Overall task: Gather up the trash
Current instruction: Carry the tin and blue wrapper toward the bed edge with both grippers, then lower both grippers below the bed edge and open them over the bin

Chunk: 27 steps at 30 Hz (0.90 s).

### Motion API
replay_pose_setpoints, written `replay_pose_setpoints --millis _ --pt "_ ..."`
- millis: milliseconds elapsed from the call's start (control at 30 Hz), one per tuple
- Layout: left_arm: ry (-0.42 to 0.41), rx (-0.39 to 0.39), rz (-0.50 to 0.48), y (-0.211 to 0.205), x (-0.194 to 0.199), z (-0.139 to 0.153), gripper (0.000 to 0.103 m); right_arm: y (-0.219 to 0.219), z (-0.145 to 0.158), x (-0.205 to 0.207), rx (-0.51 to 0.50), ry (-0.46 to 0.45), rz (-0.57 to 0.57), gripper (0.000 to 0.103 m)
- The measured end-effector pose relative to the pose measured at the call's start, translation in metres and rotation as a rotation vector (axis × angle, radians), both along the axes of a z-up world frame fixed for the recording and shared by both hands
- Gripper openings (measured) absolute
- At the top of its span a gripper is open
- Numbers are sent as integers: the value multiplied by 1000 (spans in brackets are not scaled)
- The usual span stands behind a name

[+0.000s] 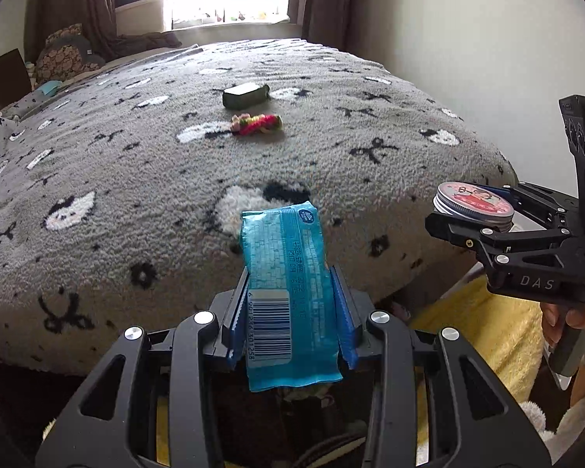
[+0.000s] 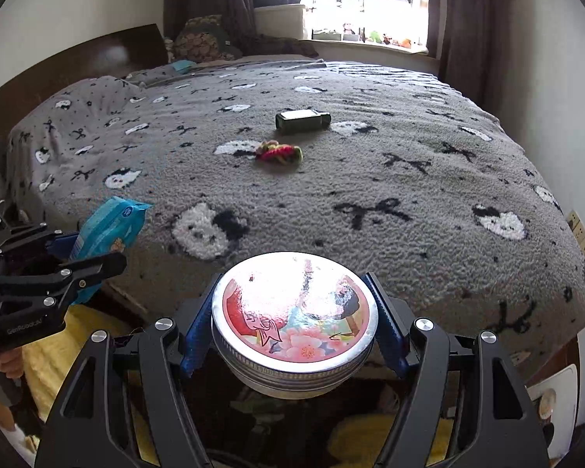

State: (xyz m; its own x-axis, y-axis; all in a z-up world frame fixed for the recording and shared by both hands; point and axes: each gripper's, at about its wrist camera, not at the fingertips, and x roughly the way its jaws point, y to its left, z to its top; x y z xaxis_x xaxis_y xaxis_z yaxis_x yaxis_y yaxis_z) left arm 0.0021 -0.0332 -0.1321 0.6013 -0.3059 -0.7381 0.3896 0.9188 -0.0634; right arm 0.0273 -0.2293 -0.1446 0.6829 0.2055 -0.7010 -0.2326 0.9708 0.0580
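The left gripper [image 1: 292,296] grips a blue wrapper [image 1: 288,273], the right gripper [image 2: 292,323] a round tin [image 2: 294,319], both at the bed [image 2: 370,195] edge. To carry them well, keep both grips firm and the tin level.

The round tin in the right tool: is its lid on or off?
On. The pictured lid covers the round tin, flush above the threaded rim; the right tool clamps its sides.

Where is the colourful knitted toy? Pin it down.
The knitted toy lies mid-bed on the grey blanket, just in front of the dark box, beyond both tools.
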Motion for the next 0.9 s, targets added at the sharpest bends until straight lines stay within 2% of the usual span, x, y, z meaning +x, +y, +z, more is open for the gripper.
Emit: replay_pose_setpoints --millis 267,333,533,700,900 --pt "164 29 -43 -3 -12 -69 36 2 -56 -5 18 166 1 71" --pt "208 62 -42 -3 -14 -91 36 5 -72 -5 17 206 4 71" --pt "337 85 -39 1 -14 -142 36 10 -113 -3 23 289 1 71" --pt "407 99 -27 7 -10 -172 36 16 -140 -1 31 351 10 71" --pt "472 94 -32 8 -2 -193 36 27 -164 5 33 413 25 71"
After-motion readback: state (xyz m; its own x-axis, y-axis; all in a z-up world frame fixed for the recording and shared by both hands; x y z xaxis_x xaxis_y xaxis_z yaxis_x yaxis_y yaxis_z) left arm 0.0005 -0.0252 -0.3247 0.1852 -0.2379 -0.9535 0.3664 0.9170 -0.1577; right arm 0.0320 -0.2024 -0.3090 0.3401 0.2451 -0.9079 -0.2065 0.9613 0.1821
